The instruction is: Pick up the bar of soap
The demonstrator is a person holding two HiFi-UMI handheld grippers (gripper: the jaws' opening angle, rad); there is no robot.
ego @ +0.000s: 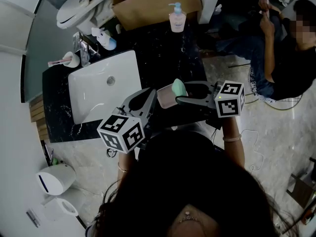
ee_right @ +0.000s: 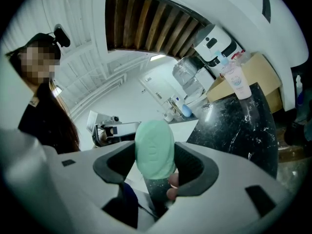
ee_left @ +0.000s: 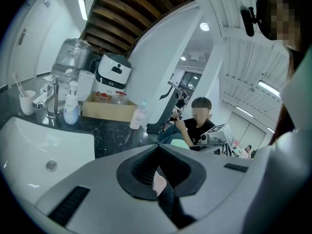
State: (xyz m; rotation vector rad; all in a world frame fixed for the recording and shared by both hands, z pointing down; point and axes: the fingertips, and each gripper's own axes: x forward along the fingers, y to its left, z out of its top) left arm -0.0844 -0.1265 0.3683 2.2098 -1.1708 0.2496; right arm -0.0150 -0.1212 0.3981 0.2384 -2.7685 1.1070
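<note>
Black marble counter (ego: 165, 53), white sink (ego: 94, 97) inset; pale stone floor (ego: 281, 147); wooden slats (ee_left: 139, 13) overhead

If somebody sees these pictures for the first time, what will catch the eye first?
The pale green bar of soap, pinched in the right claw, stands out first. Next, the white sink glows against the dark counter, with a pump bottle at the counter's far edge.

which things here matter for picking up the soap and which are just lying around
In the job: bar of soap, clamped in the right hand-held gripper.
Lying about: pump bottle, cardboard box, toothbrush cup, sink.
</note>
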